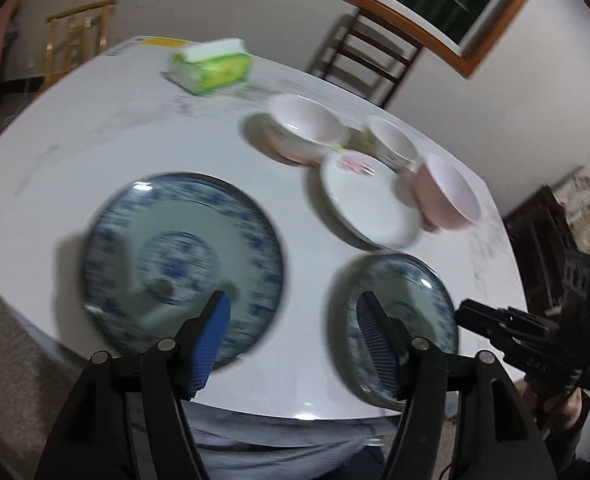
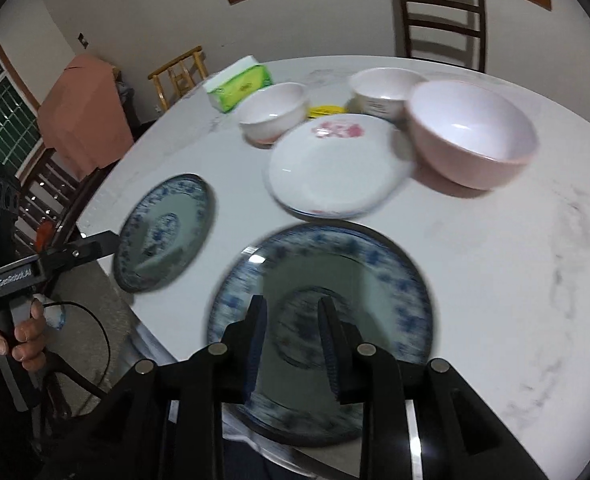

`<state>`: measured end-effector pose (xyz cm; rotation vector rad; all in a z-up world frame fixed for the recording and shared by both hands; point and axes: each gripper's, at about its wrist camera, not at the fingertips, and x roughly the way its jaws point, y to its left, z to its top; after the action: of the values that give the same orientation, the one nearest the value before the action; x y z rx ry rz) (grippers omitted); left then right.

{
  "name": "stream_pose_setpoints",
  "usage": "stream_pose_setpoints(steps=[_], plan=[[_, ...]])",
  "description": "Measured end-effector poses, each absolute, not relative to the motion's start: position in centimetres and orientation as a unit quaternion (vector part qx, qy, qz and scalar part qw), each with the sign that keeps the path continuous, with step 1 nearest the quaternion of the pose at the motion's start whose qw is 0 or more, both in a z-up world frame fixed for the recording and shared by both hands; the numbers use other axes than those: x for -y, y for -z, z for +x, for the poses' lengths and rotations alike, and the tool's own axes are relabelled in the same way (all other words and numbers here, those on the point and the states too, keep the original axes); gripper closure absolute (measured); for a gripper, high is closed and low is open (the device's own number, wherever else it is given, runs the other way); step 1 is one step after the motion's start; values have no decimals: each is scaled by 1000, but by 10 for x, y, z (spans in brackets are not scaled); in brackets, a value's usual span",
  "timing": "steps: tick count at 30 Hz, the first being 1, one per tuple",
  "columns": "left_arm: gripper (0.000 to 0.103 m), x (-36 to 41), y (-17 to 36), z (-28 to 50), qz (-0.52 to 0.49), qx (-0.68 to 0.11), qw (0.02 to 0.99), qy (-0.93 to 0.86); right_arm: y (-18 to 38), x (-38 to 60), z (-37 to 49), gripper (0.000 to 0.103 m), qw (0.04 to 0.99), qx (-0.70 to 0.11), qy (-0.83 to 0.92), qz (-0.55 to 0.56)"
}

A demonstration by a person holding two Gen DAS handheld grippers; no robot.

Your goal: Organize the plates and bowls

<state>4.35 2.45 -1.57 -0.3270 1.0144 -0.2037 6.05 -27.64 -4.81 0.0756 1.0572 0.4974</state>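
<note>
Both tongs hover empty, left tongs (image 1: 293,320) wide, right tongs (image 2: 293,326) narrower; the glazed blue plate (image 2: 375,264) looks rigid, slippery, breakable, best pinched at its rim.

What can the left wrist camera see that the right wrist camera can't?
Only the left wrist view shows the right gripper from outside and a dark cabinet. Only the right wrist view shows the left gripper from outside, a peach cloth and a yellow thing between the bowls. Both show two blue plates, a white plate, three bowls and the green tissue pack.
</note>
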Motion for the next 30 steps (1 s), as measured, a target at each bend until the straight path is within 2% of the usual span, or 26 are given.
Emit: stream_pose_setpoints(steps=[4, 15, 30], plan=[[40, 6, 26, 42, -158, -495, 848, 109, 56, 305, 60, 76, 830, -511, -221, 33], [40, 30, 58, 44, -208, -525, 816, 124, 81, 339, 69, 76, 817, -537, -206, 43], [40, 42, 83, 61, -209, -565, 785, 146, 116, 369, 77, 76, 786, -572, -197, 129]])
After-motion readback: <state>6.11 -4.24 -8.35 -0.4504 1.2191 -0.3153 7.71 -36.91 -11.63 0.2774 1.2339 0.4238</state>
